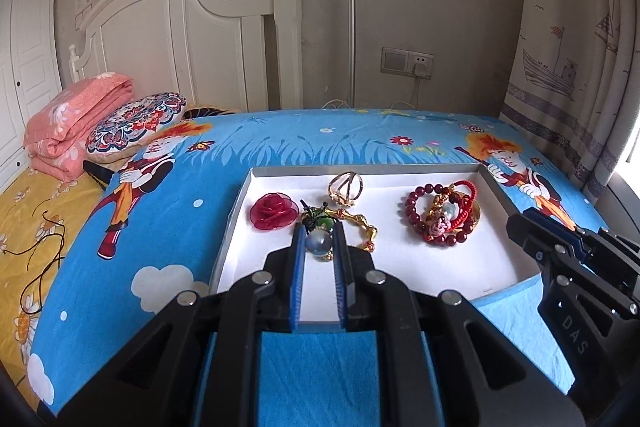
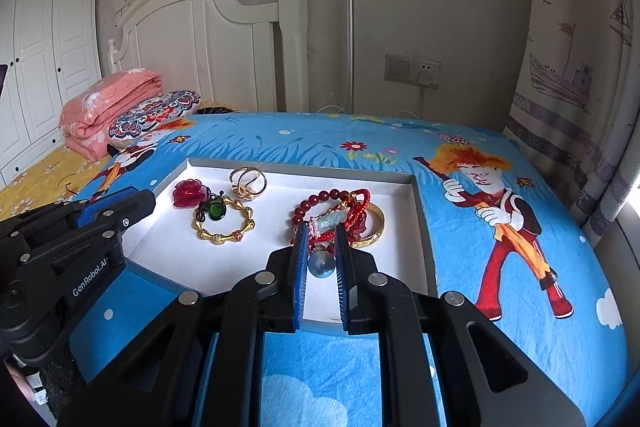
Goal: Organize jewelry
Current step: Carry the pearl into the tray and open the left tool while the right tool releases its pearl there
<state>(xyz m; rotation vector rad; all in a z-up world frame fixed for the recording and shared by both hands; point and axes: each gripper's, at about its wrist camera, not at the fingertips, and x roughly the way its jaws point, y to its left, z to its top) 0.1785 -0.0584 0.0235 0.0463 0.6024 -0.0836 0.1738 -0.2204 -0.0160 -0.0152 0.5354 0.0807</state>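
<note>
Gripping grey pearl bead (image 1: 318, 239) in my left claw (image 1: 319, 233), another pearl bead (image 2: 322, 263) in my right claw (image 2: 321, 239), both nearly closed, both above white tray (image 1: 420, 267). Bracelets, red rose (image 1: 274, 211), gold ring (image 1: 345, 187) inside tray.

Black grippers, blue ribbed fingers (image 1: 298, 267), silver screws, white lettering.

A bed (image 1: 280, 143) under a blue cartoon-print sheet (image 2: 500, 307) carries a shallow white tray (image 1: 496, 183) of jewelry, set near its middle. Toward the headboard, a yellow floral cover (image 1: 24, 227) shows, with 1 folded pink quilt (image 1: 76, 123), 1 patterned cushion (image 1: 136, 119) just beside it and a dark cord (image 1: 44, 255).
</note>
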